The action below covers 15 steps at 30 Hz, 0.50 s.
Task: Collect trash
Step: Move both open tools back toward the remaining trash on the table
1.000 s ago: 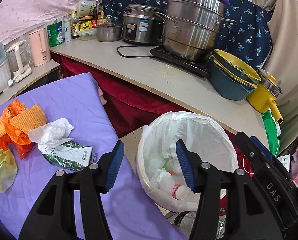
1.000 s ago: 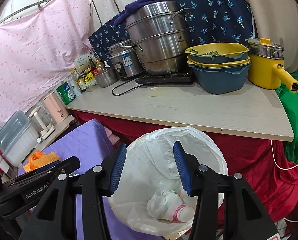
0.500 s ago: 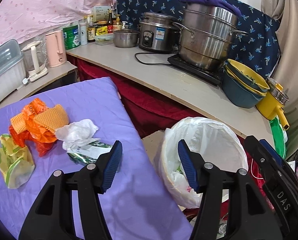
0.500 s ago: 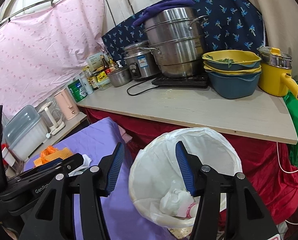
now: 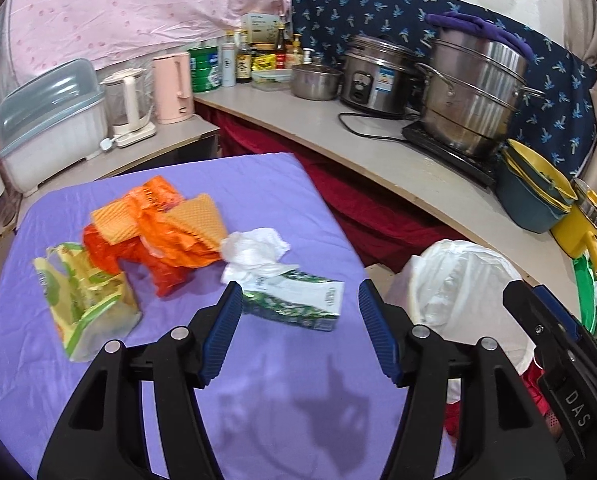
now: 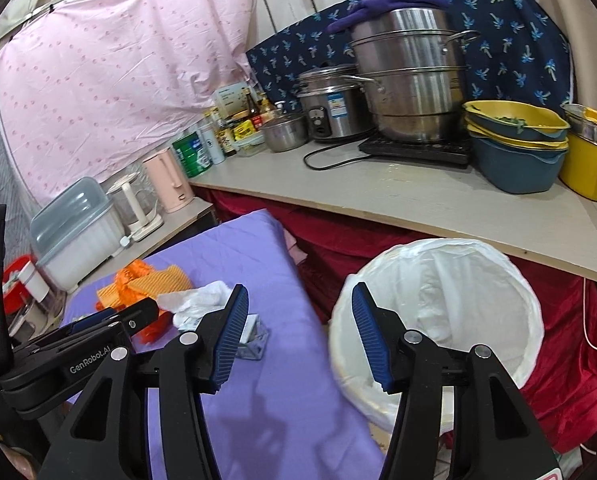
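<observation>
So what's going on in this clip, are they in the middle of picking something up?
A person holds tongs in each hand, clearing trash off a purple-covered table into a lined bin beside it. Neither holds anything right now. The left tongs are open just short of a green-and-white carton; the right tongs are open too, between table and bin. A tissue, orange wrappers and a yellow-green bag still lie on the table.

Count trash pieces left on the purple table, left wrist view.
4: yellow-green bag near the left edge, orange bag behind it, white tissue mid-table, green-white carton nearest the fingers. More may hide under the pile.
</observation>
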{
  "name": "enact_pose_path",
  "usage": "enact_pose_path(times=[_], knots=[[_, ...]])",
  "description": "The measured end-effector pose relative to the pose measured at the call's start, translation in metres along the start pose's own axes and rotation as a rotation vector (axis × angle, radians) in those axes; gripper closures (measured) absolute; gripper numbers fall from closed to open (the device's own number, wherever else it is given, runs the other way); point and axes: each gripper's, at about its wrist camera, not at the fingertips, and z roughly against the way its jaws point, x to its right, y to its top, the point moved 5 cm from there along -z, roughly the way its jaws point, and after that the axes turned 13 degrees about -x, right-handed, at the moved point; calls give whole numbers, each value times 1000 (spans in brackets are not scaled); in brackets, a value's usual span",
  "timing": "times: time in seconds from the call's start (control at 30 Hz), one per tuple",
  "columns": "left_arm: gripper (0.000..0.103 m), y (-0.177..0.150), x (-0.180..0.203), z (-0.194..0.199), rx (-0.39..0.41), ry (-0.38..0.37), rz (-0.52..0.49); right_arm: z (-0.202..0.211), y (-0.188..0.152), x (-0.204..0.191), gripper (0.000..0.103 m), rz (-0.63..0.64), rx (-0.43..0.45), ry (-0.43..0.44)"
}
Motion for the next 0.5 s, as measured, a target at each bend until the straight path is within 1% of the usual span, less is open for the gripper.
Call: enact_pose_path(times=[0.1, 0.17, 0.27, 0.5], knots=[[45, -6, -23, 2, -1, 27, 26, -5, -5, -20, 50, 25, -15, 18], [40, -10, -39, 4, -3, 44, 47, -8, -7, -30, 50, 38, -24, 29], [36, -18, -66, 8, 1, 75, 80, -14, -13, -50, 50, 63, -42, 47], [32, -35, -125, 10, -24, 138, 166, -28, -27, -84, 50, 101, -80, 78]])
